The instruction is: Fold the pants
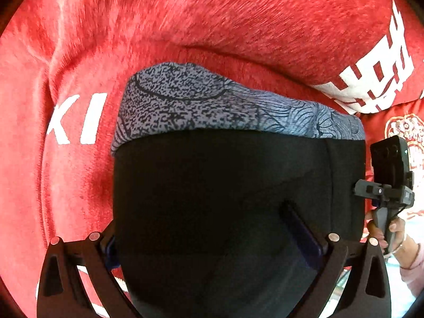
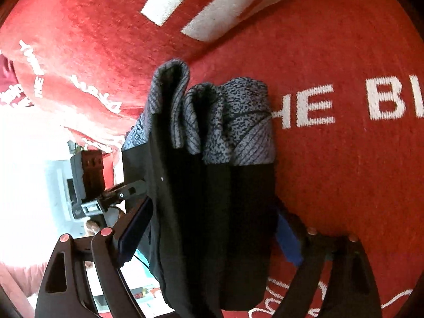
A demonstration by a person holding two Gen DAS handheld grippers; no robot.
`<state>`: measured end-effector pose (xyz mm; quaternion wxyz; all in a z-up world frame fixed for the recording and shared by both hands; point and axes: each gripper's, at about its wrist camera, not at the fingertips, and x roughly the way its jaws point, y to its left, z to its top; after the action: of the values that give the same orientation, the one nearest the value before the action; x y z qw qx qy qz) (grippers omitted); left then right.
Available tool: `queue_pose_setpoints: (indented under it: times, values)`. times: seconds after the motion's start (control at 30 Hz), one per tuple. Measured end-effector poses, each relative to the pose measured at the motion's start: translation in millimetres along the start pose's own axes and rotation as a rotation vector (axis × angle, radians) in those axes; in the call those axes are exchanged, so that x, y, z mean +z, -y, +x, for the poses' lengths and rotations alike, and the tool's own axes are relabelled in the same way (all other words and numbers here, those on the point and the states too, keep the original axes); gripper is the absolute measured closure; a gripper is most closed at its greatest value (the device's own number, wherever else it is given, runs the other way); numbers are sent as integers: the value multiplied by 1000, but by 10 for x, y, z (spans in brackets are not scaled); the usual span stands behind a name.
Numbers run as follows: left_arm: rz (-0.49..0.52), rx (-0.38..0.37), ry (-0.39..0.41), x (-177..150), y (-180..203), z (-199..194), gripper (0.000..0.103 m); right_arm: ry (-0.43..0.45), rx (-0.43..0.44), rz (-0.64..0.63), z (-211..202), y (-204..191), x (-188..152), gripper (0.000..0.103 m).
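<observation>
The pants are black with a grey patterned band at the far end, folded into a thick bundle. In the left wrist view the bundle sits between my left gripper's fingers, which clamp it from both sides. In the right wrist view the bundle shows several stacked layers with grey cuffs, held between my right gripper's fingers. The right gripper's body shows at the bundle's right edge in the left view. The left gripper's body shows at left in the right view.
A red plush blanket with white lettering lies under and behind the pants. A person's hand and pink sleeve hold the right gripper. A bright area lies beyond the blanket at left.
</observation>
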<state>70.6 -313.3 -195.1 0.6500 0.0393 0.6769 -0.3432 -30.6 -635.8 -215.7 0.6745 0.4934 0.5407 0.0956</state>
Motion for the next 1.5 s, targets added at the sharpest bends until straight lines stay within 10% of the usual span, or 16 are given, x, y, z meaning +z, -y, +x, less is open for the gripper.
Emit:
queue_pose_setpoints:
  times: [0.37,0.67,1.27,1.5]
  values:
    - [-5,38,97,-141,245,-346,42,9,-23,17,-128,-195,-36,57]
    - [-31,44,101,-468,442,-695,44,-42,82,35,-291,-389,-202,59]
    - [51,54,57,-1501,76,-877,44,23,56,101,-47,-627,-1418,59]
    - [-15,201,125,-1638,-183,-708,4,16,-80,36,230,-518,-1381,43]
